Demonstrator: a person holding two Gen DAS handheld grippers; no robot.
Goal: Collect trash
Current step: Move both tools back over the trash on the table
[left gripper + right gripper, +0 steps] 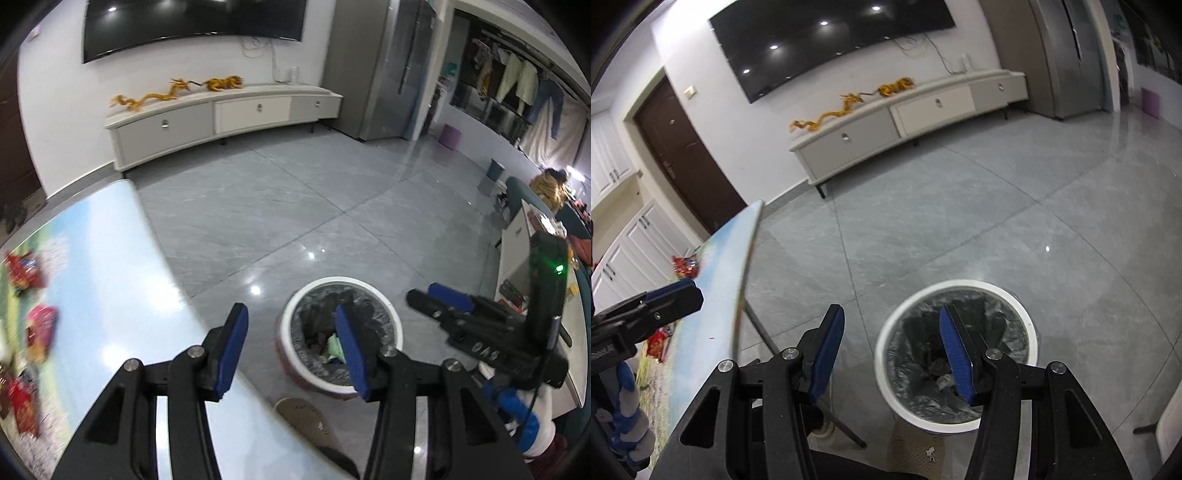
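A white-rimmed trash bin [340,282] with a black liner stands on the floor beside the table, with a green scrap [334,347] and other crumpled bits inside. My left gripper [291,314] hovers over the table's edge and the bin, open, with nothing between its blue pads. My right gripper [890,314] hangs above the same bin [882,350], also open and holding nothing. Each shows in the other's view: the right gripper [421,291] at the right, the left gripper [690,291] at the left. Red snack wrappers [22,269] [685,266] lie on the table.
The table [110,258] has a sky-blue printed cover and thin metal legs [761,332]. More red wrappers [40,325] lie further along it. A slipper [306,417] rests on the floor near the bin. A low TV cabinet [886,122] lines the far wall across grey tiles.
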